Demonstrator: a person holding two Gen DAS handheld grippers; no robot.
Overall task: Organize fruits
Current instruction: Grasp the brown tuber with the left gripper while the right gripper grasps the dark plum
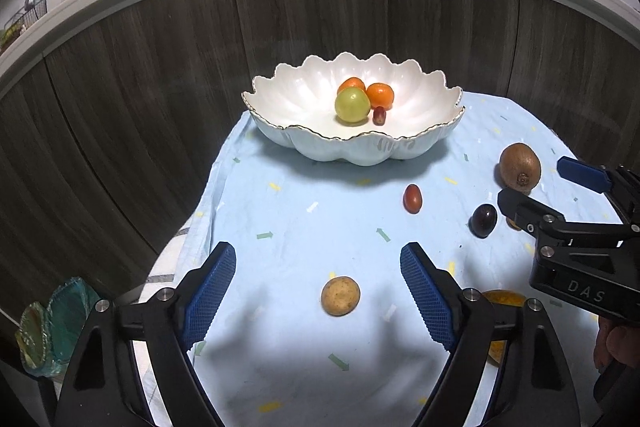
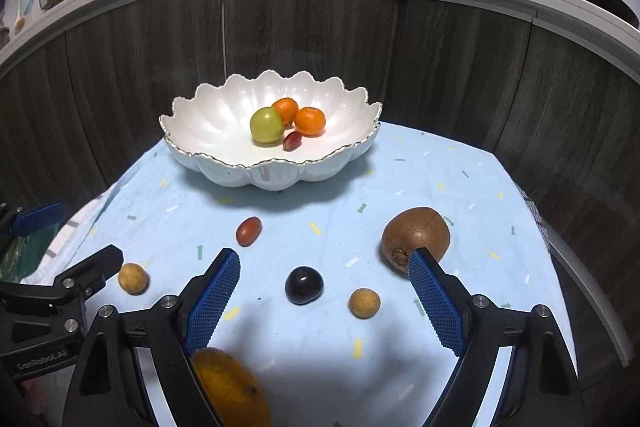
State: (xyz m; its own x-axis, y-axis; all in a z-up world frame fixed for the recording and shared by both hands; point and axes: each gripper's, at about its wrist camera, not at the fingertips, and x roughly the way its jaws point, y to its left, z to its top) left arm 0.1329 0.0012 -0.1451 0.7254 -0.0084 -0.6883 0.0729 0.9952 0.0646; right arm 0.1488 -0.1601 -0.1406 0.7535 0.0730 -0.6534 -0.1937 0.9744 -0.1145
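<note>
Both tools spread above loose fruit on the counter
Left tool (image 1: 318, 291) straddles a small tan fruit (image 1: 340, 295) without touching; right tool (image 2: 324, 297) frames a dark plum (image 2: 304, 285), kiwi (image 2: 416, 237) right; white bowl (image 2: 224, 171) far behind holds four fruits

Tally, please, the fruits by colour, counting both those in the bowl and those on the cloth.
Orange: 3, two in the bowl, one large on the cloth
Green: 1
Red: 2
Tan: 2
Dark purple: 1
Brown: 1
Total: 10
</note>
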